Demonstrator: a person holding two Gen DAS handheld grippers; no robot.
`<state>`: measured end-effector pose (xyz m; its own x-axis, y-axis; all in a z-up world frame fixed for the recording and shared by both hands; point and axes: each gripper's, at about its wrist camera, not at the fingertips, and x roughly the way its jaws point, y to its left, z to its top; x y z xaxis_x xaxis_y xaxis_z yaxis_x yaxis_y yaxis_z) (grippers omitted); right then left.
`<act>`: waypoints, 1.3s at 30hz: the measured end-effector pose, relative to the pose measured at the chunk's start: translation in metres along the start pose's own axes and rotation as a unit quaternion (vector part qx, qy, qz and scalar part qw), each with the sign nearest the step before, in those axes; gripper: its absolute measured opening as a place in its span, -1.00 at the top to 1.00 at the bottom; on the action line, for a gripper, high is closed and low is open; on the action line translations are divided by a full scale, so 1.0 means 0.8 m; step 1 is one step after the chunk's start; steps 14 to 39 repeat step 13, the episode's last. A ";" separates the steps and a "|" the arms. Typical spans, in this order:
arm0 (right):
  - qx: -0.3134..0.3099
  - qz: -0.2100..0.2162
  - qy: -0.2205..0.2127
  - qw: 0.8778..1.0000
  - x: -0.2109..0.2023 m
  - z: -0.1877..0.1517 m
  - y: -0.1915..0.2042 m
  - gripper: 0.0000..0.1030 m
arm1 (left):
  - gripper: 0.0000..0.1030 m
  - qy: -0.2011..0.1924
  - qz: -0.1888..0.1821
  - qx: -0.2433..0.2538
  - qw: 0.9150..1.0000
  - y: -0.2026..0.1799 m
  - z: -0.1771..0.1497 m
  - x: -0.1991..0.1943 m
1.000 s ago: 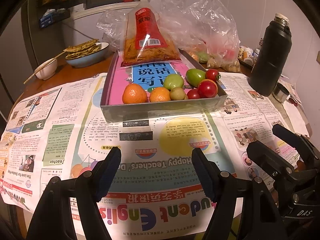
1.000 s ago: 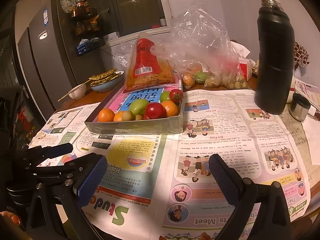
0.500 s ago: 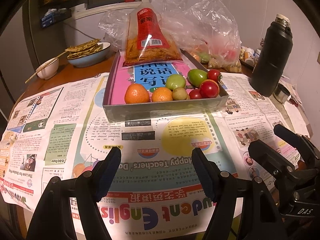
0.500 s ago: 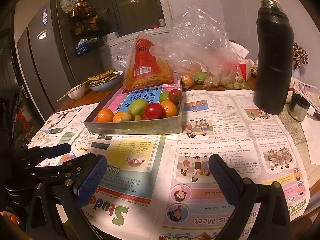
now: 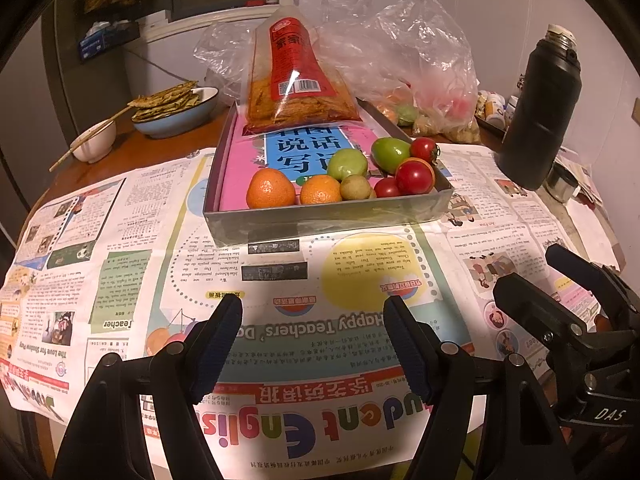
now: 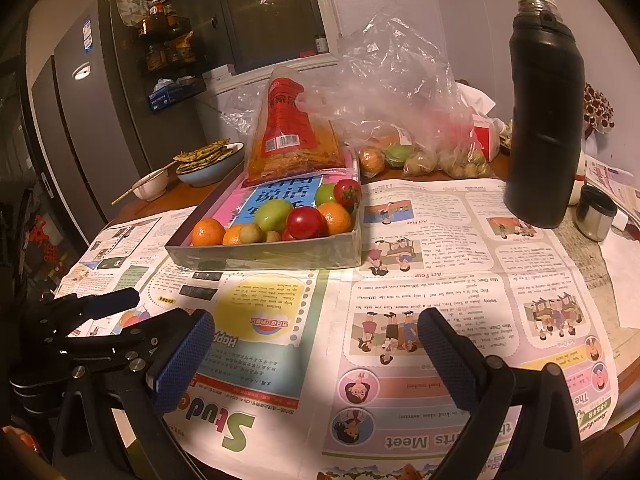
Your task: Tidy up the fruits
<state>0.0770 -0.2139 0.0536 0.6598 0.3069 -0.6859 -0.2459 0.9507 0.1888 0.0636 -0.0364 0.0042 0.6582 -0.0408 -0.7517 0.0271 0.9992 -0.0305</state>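
A grey tray [image 5: 328, 222] [image 6: 264, 254] sits on the newspaper-covered table and holds oranges [image 5: 270, 189], green fruits [image 5: 347, 163], red tomatoes [image 5: 414, 176] and a small brown fruit [image 5: 355, 187] along its near edge. A pink book and a red snack bag [image 5: 296, 76] lie in its back. My left gripper [image 5: 314, 344] is open and empty, low over the newspaper in front of the tray. My right gripper [image 6: 316, 354] is open and empty, near the table's front edge. Each gripper shows in the other's view [image 5: 576, 312] [image 6: 92, 320].
A tall black flask [image 6: 540, 120] and a small metal cup [image 6: 596, 212] stand at the right. Clear plastic bags with more fruit [image 6: 416, 148] lie behind the tray. A blue bowl of flatbreads [image 5: 176, 112] and a small white bowl with chopsticks [image 5: 94, 144] stand at back left.
Both grippers have shifted very slightly; the tray looks marginally closer in the left wrist view. Both stay open and empty.
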 end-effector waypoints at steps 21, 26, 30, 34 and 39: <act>0.030 -0.029 0.000 0.999 0.006 0.012 -0.043 -0.99 | -0.45 -0.032 0.044 -0.064 0.996 0.081 0.027 -0.009; 0.030 -0.029 0.000 0.999 0.006 0.012 -0.043 -0.99 | -0.45 -0.032 0.044 -0.064 0.996 0.081 0.027 -0.009; 0.030 -0.029 0.000 0.999 0.006 0.012 -0.043 -0.99 | -0.45 -0.032 0.044 -0.064 0.996 0.081 0.027 -0.009; 0.030 -0.029 0.000 0.999 0.006 0.012 -0.043 -0.99 | -0.45 -0.032 0.044 -0.064 0.996 0.081 0.027 -0.009; 0.030 -0.029 0.000 0.999 0.006 0.012 -0.043 -0.99 | -0.45 -0.032 0.044 -0.064 0.996 0.081 0.027 -0.009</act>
